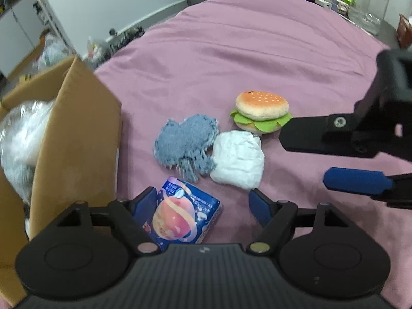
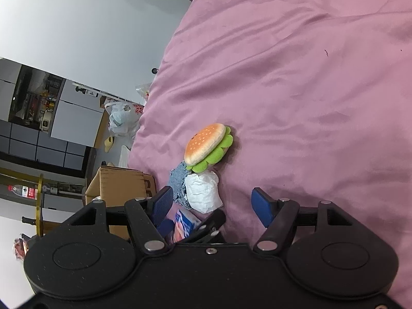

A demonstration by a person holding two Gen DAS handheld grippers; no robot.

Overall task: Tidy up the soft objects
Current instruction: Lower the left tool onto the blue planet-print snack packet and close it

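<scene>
On the pink bedspread [image 1: 257, 59] lie a plush burger [image 1: 261, 112], a blue-grey knitted cloth [image 1: 184, 144], a white crumpled soft pack [image 1: 238, 159] and a blue packet with a peach picture [image 1: 180, 216]. My left gripper [image 1: 203, 206] is open, with the blue packet between its fingers, close to the left finger [image 1: 144, 202]. My right gripper [image 1: 303, 159] comes in from the right, open and empty, just right of the white pack and burger. In the right wrist view my right gripper [image 2: 211, 203] is open over the white pack [image 2: 202, 193], with the burger [image 2: 207, 146] beyond.
An open cardboard box [image 1: 77, 139] stands at the left on the bed's edge, with crinkled plastic-wrapped stuff [image 1: 23, 134] inside. A clear jar [image 1: 369, 2] and clutter sit at the far right. Cabinets and bags [image 2: 121, 118] lie beyond the bed.
</scene>
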